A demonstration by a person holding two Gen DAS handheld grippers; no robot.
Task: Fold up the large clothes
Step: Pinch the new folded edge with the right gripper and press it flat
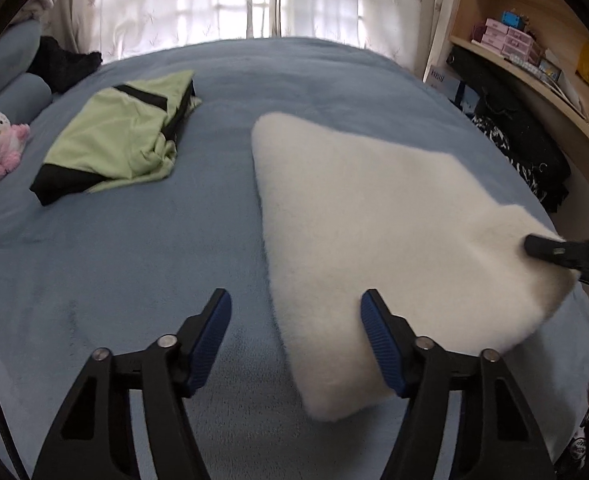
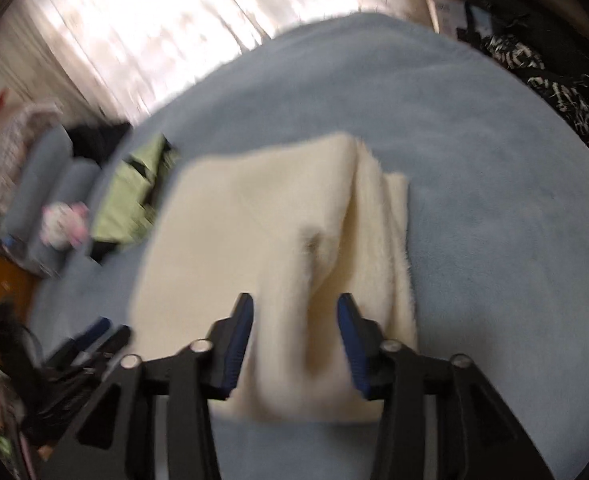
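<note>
White fleece garment (image 1: pixel 374 232) – thick, fluffy, cream-white, already folded into a flat multi-layer slab. Lies on the blue bed cover, toward the right side and near edge. In the right wrist view the folded layers (image 2: pixel 378 216) stack along its right side, edges stepped, a soft crease running lengthwise – that view is motion-blurred.

Both wrist views look steeply down along their fingers, close over the bed (image 1: pixel 94 260). They share the white garment (image 1: pixel 374 220), green garment (image 1: pixel 114 136) and curtains (image 1: pixel 214 0).
</note>
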